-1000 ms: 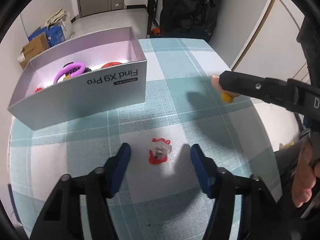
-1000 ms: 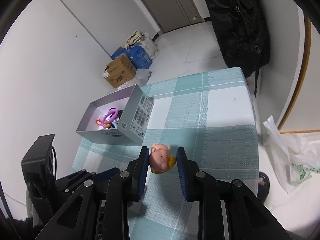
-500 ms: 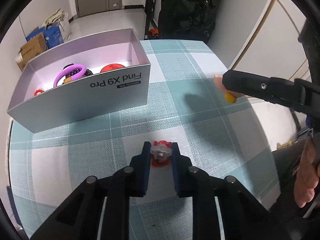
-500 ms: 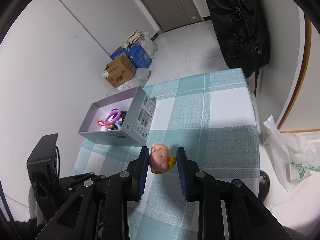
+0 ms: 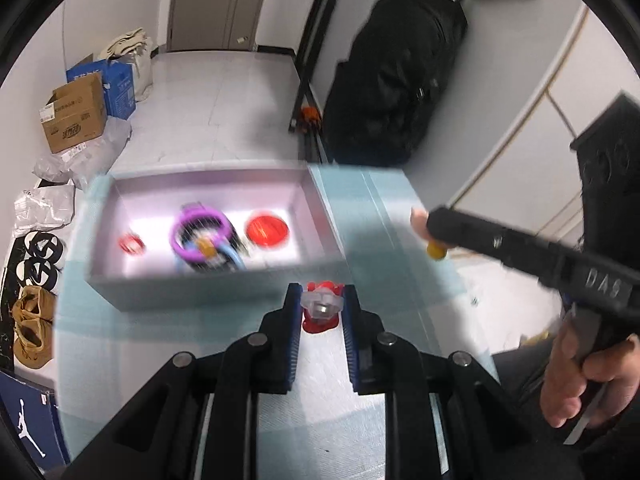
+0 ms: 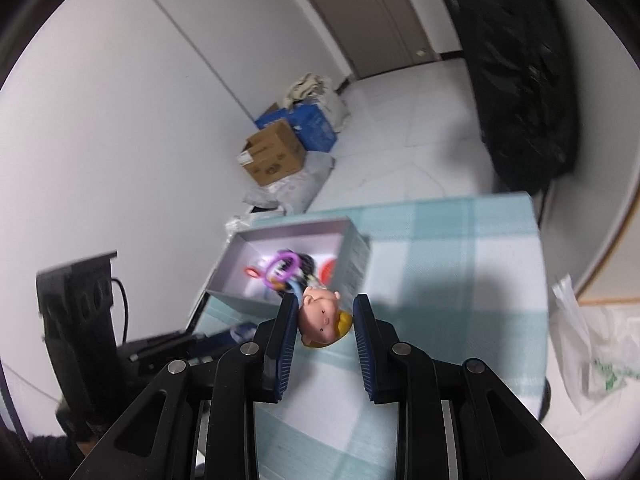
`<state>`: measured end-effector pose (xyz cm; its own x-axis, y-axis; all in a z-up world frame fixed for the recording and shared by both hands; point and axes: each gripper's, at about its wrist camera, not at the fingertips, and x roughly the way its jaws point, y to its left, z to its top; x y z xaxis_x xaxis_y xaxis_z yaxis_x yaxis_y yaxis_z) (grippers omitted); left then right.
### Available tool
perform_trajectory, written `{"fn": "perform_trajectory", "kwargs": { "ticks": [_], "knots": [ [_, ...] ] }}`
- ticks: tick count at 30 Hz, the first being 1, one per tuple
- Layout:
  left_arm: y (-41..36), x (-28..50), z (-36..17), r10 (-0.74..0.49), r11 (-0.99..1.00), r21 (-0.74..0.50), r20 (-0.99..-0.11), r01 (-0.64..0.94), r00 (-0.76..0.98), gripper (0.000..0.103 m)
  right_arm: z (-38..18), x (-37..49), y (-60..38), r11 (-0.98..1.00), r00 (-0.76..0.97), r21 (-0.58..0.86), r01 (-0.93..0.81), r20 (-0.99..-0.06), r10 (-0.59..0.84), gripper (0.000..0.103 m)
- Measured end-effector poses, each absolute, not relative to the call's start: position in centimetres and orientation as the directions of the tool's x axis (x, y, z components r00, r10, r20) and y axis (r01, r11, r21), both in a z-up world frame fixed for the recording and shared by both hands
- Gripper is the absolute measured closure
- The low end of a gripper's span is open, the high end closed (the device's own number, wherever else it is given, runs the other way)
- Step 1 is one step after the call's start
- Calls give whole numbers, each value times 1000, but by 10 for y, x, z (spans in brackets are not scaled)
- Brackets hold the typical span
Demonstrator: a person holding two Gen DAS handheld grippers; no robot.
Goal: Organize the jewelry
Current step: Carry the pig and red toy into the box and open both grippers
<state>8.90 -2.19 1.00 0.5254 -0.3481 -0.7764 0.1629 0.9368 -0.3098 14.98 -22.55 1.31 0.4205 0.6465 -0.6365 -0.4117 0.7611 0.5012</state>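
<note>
Our left claw (image 5: 322, 308) is clamped on a red clip (image 5: 321, 309) at frame centre, just below the box (image 5: 208, 286). Our right claw (image 6: 326, 320) grips a pig charm (image 6: 320, 320) at lower centre, above the bench (image 6: 460, 280).

"DAS" – on right tool (image 5: 436, 236) body; cardboard box (image 5: 74, 116) print unreadable.

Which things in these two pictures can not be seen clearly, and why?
- Left wrist view: items in the box are blurred by motion; only a purple ring and red disc are recognisable.
- Left wrist view: red clip is partly covered by the jaws.
- Right wrist view: the pig figure hides part of the box's contents.
</note>
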Motion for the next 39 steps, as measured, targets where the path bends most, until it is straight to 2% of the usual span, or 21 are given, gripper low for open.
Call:
{"fn": "perform_trajectory", "kwargs": {
  "ticks": [3,7,10,14,16,20,30,35,37,38,39],
  "knots": [
    [-2,105,24,-354,934,-327,-775,147,524,89,29,159,-208,730,396,507,-459,-619,678,76],
    [10,127,37,-315,949,-273,-783,158,536,89,49,175,-169,699,356,406,-589,-646,675,76],
    [20,144,34,-322,946,-284,-786,153,528,89,50,187,-149,673,325,388,-629,-656,682,76],
    [31,158,20,-372,926,-351,-789,138,488,89,32,205,-134,670,293,415,-616,-668,684,76],
    [32,163,11,-352,935,-323,-805,143,478,89,21,212,-129,673,279,421,-608,-680,677,76],
    [40,171,-4,-375,926,-358,-821,122,430,89,7,222,-123,667,249,450,-594,-685,684,76],
    [42,174,-12,-350,937,-326,-850,130,394,89,-16,238,-120,661,202,503,-558,-690,695,76],
    [50,181,-18,-344,936,-346,-859,66,379,88,-21,244,-124,676,200,513,-530,-699,687,74],
    [52,180,-19,-362,928,-366,-858,61,364,87,-21,246,-126,689,211,500,-524,-708,674,74],
    [53,179,-19,-361,929,-366,-859,59,363,82,-20,246,-127,691,214,499,-524,-708,673,74],
    [52,178,-18,-353,932,-357,-861,59,365,69,-20,246,-128,690,216,500,-523,-705,675,72]
  ]
}}
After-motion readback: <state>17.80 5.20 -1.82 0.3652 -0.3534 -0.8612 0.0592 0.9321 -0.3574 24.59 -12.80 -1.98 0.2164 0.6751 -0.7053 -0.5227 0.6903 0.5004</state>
